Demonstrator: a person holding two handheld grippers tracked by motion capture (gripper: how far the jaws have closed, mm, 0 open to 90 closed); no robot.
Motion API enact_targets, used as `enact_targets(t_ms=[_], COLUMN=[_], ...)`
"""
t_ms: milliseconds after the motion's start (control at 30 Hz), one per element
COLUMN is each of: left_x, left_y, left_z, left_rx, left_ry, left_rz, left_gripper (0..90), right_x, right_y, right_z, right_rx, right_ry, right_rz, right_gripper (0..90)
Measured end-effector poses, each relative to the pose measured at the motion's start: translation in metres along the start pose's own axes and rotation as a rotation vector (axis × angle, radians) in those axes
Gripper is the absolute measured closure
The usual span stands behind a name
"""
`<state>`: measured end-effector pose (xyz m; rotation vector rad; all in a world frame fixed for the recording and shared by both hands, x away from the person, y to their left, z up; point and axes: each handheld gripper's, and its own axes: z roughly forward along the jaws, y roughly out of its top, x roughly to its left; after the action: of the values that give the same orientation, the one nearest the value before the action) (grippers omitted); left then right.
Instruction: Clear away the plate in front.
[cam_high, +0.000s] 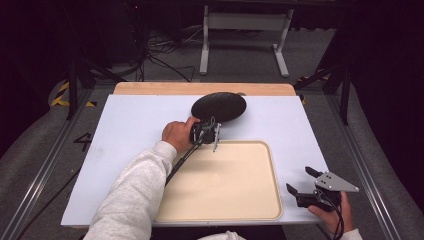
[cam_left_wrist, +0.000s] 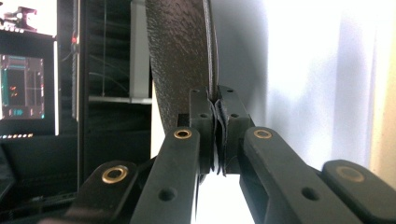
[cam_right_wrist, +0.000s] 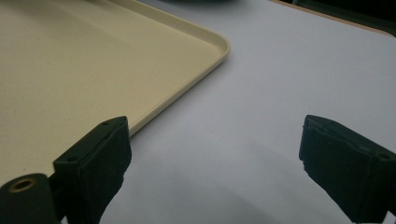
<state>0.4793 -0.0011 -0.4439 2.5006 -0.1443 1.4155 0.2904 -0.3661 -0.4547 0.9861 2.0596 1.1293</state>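
A black, textured round plate (cam_high: 219, 106) lies at the far middle of the white table top (cam_high: 130, 130). My left gripper (cam_high: 206, 123) reaches it from the near side and is shut on its near rim. In the left gripper view the plate (cam_left_wrist: 182, 56) stands on edge in the picture, and the pads (cam_left_wrist: 205, 126) of that gripper (cam_left_wrist: 218, 112) pinch its thin rim. My right gripper (cam_high: 298, 179) rests at the table's front right corner, open, with nothing between its fingers. In its own view the right gripper (cam_right_wrist: 215, 140) spans bare table beside the tray's corner.
A large cream tray (cam_high: 273, 165) lies with nothing on it at the front middle, its rim (cam_right_wrist: 219, 46) just left of the right gripper. A wooden strip (cam_high: 200, 88) borders the table's far edge. Metal rails run along both sides, and cables lie on the floor beyond.
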Motion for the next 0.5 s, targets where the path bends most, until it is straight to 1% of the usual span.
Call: enact_targets(t_ms=[67,100,133,167,200,267,333,367,400,433,467,500], left_x=[0.0,0.0,0.0,0.001,0.002,0.003,0.004,0.004,0.003,0.004,0.004,0.004], left_y=[0.001,0.002,0.002,0.002,0.001,0.0,-0.001,-0.001,-0.001,-0.001,-0.001,-0.002], left_z=[-0.001,-0.003,-0.004,-0.005,-0.007,-0.011,-0.015,-0.017,-0.021,-0.024,-0.027,-0.031], left_rx=[-0.003,0.003,-0.002,-0.001,-0.012,-0.026,-0.025,-0.015,-0.019,-0.017,-0.024,-0.025], left_ry=[0.005,-0.002,0.003,-0.011,-0.008,-0.009,0.001,0.003,0.014,0.009,0.016,0.018], left_rz=[-0.004,-0.014,-0.019,-0.032,-0.038,-0.063,-0.064,-0.061,-0.059,-0.056,-0.064,-0.062], left_gripper=[87.0,87.0,87.0,87.0,87.2,86.6,86.2,85.9,85.9,85.5,85.7,85.5], right_x=[0.0,0.001,0.001,0.001,0.001,0.001,0.001,0.001,0.001,0.002,0.002,0.002], right_y=[0.0,0.0,0.0,0.0,0.0,0.0,0.0,0.0,0.0,0.0,0.0,0.001], right_z=[0.0,0.0,0.0,0.0,0.0,0.0,0.001,0.001,0.001,0.001,0.001,0.001], right_rx=[0.001,0.004,0.006,0.008,0.01,0.015,0.018,0.019,0.02,0.022,0.022,0.023], right_ry=[-0.001,-0.001,0.0,0.0,0.0,0.002,0.006,0.007,0.009,0.009,0.01,0.011], right_rz=[-0.004,-0.007,-0.008,-0.01,-0.01,-0.016,-0.019,-0.02,-0.021,-0.022,-0.023,-0.023], right_gripper=[10.1,10.4,10.6,10.7,10.9,11.1,11.1,11.1,11.1,11.1,11.1,11.2])
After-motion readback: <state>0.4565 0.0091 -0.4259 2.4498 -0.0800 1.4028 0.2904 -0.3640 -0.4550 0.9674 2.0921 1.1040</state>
